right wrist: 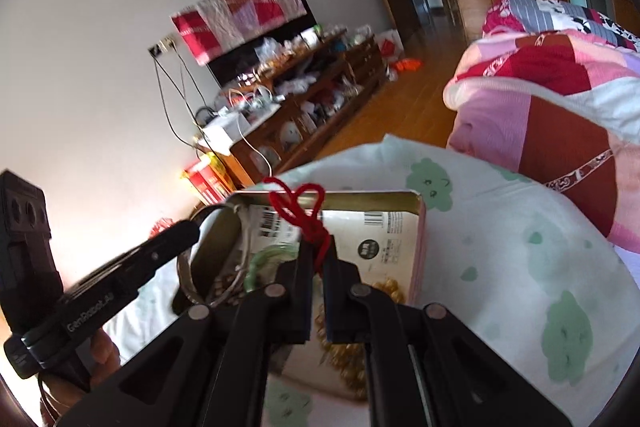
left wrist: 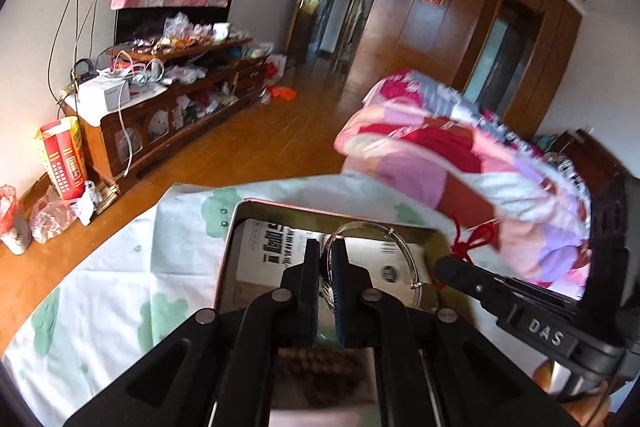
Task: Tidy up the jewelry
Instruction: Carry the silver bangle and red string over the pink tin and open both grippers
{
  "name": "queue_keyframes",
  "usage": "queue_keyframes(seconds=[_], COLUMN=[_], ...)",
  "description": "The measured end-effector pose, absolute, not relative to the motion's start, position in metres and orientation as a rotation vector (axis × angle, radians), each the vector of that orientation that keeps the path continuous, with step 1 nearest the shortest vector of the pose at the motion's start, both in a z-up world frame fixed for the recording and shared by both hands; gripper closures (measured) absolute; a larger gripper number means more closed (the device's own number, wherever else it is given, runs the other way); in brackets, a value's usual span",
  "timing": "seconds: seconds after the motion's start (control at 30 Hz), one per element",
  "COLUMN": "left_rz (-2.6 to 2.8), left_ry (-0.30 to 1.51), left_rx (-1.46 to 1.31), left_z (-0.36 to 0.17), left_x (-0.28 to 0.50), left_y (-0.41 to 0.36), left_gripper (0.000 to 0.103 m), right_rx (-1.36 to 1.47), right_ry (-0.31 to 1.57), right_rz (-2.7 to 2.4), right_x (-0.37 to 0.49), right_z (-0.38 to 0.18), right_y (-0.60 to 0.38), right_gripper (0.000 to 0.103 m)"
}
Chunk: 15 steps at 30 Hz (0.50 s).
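A shallow metal tin (left wrist: pixel 232 227) (right wrist: pixel 416 227) lies on the bed with a printed paper inside. My left gripper (left wrist: pixel 327 247) is shut on a thin silver bangle (left wrist: pixel 400 243) and holds it over the tin. It also shows at the left of the right wrist view (right wrist: pixel 188 231). My right gripper (right wrist: pixel 318 255) is shut on a red string cord (right wrist: pixel 298 205) above the tin; the cord also shows in the left wrist view (left wrist: pixel 470 241). A green bangle (right wrist: pixel 264 259), brown beads (left wrist: pixel 320 367) and gold beads (right wrist: pixel 384 287) lie in the tin.
The tin rests on a white sheet with green prints (left wrist: pixel 120 267) (right wrist: pixel 520 247). A folded pink and red quilt (left wrist: pixel 460 151) (right wrist: pixel 560 87) lies behind it. A cluttered wooden cabinet (left wrist: pixel 168 107) stands by the wall across the wooden floor.
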State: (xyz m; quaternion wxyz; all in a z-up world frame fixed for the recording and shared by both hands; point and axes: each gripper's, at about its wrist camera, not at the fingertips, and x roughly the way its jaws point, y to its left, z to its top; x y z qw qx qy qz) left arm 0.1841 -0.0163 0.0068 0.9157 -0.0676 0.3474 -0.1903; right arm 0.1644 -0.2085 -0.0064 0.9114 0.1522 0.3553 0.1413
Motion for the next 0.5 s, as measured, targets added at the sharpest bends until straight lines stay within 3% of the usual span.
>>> queue_keyframes(seconds=[0.27, 0.37, 0.43, 0.47, 0.5], left_rz=[-0.327, -0.317, -0.304, -0.302, -0.299], left_ry=[0.803, 0.798, 0.775, 0.762, 0.749], left_rx=[-0.070, -0.064, -0.072, -0.079, -0.085], left_z=[-0.011, -0.008, -0.002, 0.001, 0.005], left_x=[0.210, 0.206, 0.198, 0.197, 0.192], left_y=[-0.028, -0.027, -0.023, -0.023, -0.020], left_gripper=[0.094, 0.072, 0.048, 0.045, 0.043], right_rx=[0.284, 0.297, 0.322, 0.340, 0.359], right_ry=[0.813, 0.772, 0.740, 0.719, 0.701], right_rz=[0.269, 0.267, 0.268, 0.270, 0.280], right_x=[0.191, 0.185, 0.176, 0.172, 0.166], right_z=[-0.023, -0.016, -0.010, -0.007, -0.003], right_y=[-0.213, -0.218, -0.222, -0.224, -0.226], right_gripper=[0.093, 0.089, 0.085, 0.080, 0.060])
